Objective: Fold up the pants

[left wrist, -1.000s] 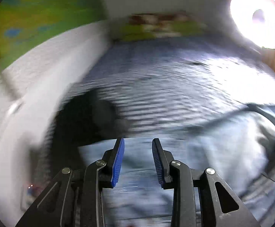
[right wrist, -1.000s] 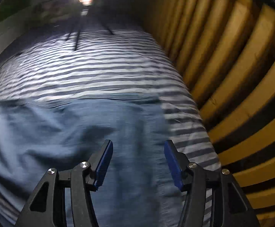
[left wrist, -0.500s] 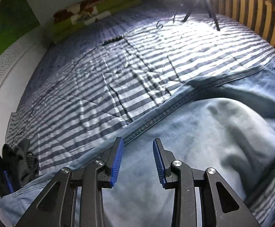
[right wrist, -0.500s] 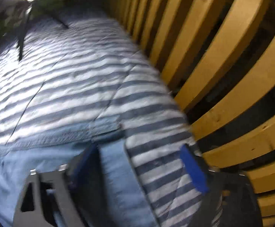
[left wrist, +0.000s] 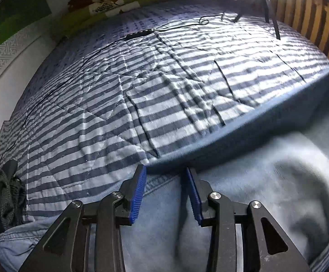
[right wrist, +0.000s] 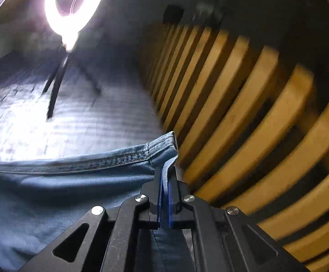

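Light blue denim pants (left wrist: 255,192) lie spread on a striped bed. In the left wrist view, my left gripper (left wrist: 165,170) hovers over their near edge with its jaws opening; denim lies under the gap, and the blue pads are not pressing on it. In the right wrist view, my right gripper (right wrist: 165,172) is shut on a stitched hem corner (right wrist: 164,142) of the pants (right wrist: 51,192) and holds it raised off the bed. A lifted fold of that hem crosses the right side of the left wrist view.
The striped sheet (left wrist: 141,90) stretches away beyond the pants. A wooden slatted rail (right wrist: 243,113) runs close along the right. A ring light (right wrist: 71,11) on a tripod stands at the far end, its cable (left wrist: 139,34) across the sheet. A black bundle (left wrist: 3,192) lies at the left edge.
My right gripper opened wide, then closed on the hem corner and lifted it. My left gripper swung down over the pants' near edge, and its jaws spread a little.
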Tool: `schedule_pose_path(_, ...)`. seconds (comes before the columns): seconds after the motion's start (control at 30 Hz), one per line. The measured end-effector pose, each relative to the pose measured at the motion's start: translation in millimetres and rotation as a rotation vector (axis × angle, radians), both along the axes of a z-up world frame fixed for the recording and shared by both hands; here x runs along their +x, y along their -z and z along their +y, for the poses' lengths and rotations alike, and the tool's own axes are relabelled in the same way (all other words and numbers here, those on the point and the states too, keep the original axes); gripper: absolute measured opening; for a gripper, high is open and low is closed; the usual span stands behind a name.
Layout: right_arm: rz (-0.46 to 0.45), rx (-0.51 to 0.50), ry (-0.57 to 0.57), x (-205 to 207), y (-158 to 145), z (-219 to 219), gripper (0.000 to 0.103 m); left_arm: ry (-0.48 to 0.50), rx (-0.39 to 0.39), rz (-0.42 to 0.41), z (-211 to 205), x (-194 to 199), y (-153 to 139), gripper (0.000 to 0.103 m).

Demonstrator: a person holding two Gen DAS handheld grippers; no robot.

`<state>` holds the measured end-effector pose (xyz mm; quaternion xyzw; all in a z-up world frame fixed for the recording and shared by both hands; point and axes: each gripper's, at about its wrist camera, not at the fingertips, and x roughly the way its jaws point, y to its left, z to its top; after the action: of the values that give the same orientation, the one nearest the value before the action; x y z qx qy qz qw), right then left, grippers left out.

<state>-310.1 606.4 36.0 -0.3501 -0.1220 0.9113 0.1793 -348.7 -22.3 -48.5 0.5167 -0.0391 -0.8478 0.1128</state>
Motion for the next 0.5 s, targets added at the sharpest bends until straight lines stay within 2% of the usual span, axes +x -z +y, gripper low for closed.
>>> schedule_pose_path(0.03,-0.013,0.025,-0.002,-11.2,2.5,-5.2,0.005,-0.004,-0.008,-0.002,-0.6,-2.3,0.2,0.040)
schedule_pose_path(0.1,-0.129,0.126,0.009,-40.7,23.4,-18.8,0.022,-0.007,-0.011,0.000,0.1,-2.3,-3.4,0.040)
schedule_pose_path(0.17,-0.167,0.167,0.020,-48.5,34.0,-30.5,0.034,0.008,-0.036,0.014,3.0,3.4,-12.6,0.040)
schedule_pose_path(0.2,-0.152,0.150,0.007,-43.9,32.4,-34.1,0.038,0.017,-0.041,0.023,4.4,9.2,-19.1,0.040)
schedule_pose_path(0.33,-0.112,0.032,-0.105,-3.1,19.5,-54.8,0.038,0.069,-0.010,0.069,12.2,56.8,-53.1,0.040)
schedule_pose_path(0.43,-0.127,-0.092,-0.303,53.4,12.1,-94.9,0.038,0.104,0.008,0.067,17.6,104.2,-69.8,0.040)
schedule_pose_path(0.47,-0.142,-0.157,-0.404,80.5,11.2,-113.9,0.039,0.111,0.013,0.058,19.5,120.7,-72.4,0.041)
schedule_pose_path(0.5,-0.156,-0.190,-0.460,96.6,13.3,-129.9,0.042,0.124,0.012,0.043,21.9,140.0,-73.1,0.042)
